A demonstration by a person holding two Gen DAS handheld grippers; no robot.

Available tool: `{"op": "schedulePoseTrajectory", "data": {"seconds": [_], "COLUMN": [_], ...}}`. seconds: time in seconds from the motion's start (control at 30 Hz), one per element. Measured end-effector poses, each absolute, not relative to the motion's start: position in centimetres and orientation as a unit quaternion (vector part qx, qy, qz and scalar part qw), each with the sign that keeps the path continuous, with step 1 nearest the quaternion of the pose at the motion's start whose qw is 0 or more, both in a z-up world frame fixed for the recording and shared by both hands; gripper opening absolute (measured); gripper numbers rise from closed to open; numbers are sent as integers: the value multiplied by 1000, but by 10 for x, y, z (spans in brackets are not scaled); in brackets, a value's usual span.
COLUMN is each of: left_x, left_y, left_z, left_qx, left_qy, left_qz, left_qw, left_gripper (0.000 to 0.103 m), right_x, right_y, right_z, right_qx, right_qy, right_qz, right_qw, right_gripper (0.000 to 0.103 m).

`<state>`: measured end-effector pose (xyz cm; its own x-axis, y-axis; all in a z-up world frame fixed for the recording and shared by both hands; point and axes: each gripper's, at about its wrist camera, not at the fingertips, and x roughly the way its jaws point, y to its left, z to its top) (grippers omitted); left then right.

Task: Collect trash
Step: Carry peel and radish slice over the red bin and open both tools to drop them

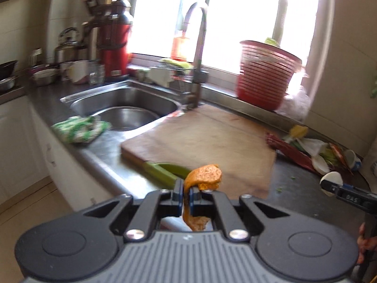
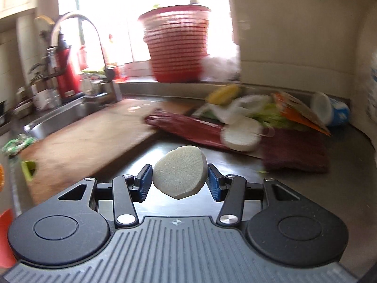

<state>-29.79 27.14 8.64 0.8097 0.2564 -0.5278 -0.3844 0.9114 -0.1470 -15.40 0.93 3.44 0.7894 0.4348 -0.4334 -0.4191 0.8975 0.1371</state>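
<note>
My left gripper (image 1: 186,192) is shut on an orange peel (image 1: 205,175), held above the counter's front edge near the wooden cutting board (image 1: 200,136). My right gripper (image 2: 179,181) is shut on a pale round vegetable slice (image 2: 180,171), held above the dark counter; it also shows at the right edge of the left wrist view (image 1: 331,180). A pile of trash lies in the counter's far right corner: a dark red wrapper (image 2: 188,125), a white slice (image 2: 242,134), green scraps (image 2: 271,115), an orange packet (image 2: 299,110) and a tipped blue-and-white cup (image 2: 332,110).
A steel sink (image 1: 122,103) with a tall faucet (image 1: 198,54) lies left of the board. A green-white cloth (image 1: 80,128) sits at the sink's front. A green-handled tool (image 1: 165,169) lies by the board. A red basket (image 1: 264,75) stands on the sill. A dark red cloth (image 2: 294,151) lies on the counter.
</note>
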Motion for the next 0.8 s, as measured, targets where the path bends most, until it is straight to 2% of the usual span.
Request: {"op": "schedulePoseTrajectory", "data": {"seconds": [0.37, 0.8], "left_x": [-333, -351], "left_y": [323, 353], "left_z": [48, -1], "left_qx": [-153, -161], "left_qy": [286, 327], "left_qz": [268, 326], "left_qw": [907, 872], "left_gripper": [2, 2], "right_x": [-195, -247], "right_y": [102, 203], "right_z": [68, 55], "right_qx": [-22, -75], "right_qy": [237, 296], "right_qz": [385, 525], "right_qw": [892, 795], "right_gripper": [62, 62]}}
